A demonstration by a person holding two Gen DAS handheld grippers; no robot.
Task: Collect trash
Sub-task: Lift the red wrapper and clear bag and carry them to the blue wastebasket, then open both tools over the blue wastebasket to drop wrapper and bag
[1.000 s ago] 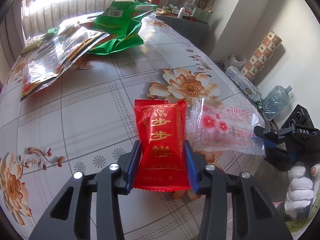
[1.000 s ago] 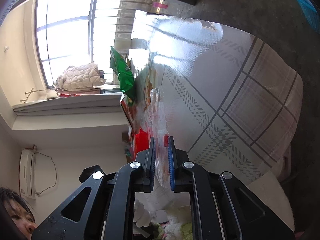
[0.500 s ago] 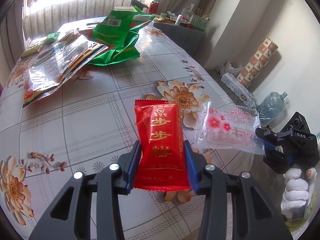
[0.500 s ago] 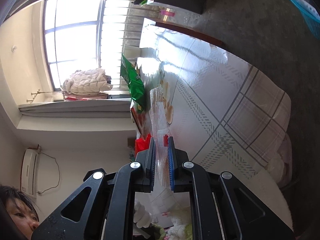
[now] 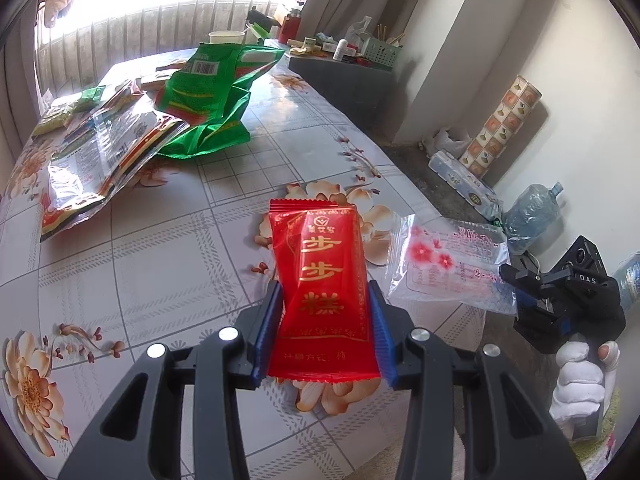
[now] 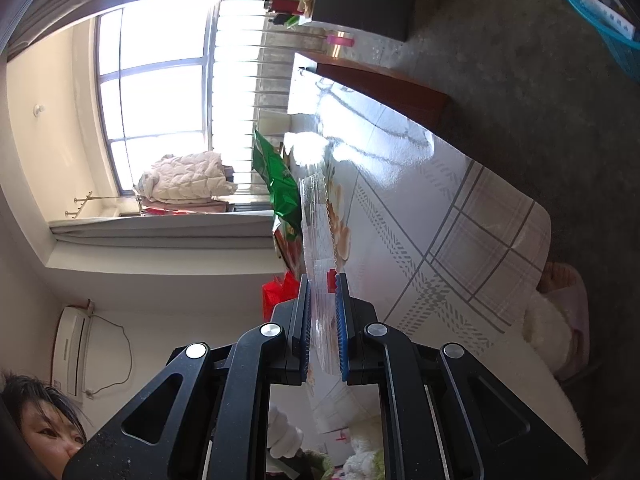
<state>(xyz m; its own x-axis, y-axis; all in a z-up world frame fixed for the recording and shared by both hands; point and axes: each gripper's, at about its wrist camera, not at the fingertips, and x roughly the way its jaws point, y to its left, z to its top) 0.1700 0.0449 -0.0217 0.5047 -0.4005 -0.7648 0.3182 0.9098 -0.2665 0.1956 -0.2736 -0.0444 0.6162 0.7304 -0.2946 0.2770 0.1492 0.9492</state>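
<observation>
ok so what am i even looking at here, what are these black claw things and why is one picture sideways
Each black claw is a hand-held gripper with a camera looking along its fingers; a person holds one in each hand. One picture comes from the left gripper, which clamps a red snack packet. The other, tipped on its side, comes from the right gripper, shut on a clear plastic wrapper. On the flowered tablecloth lie a green bag and more clear packaging. The white-gloved hand holds the right gripper.
</observation>
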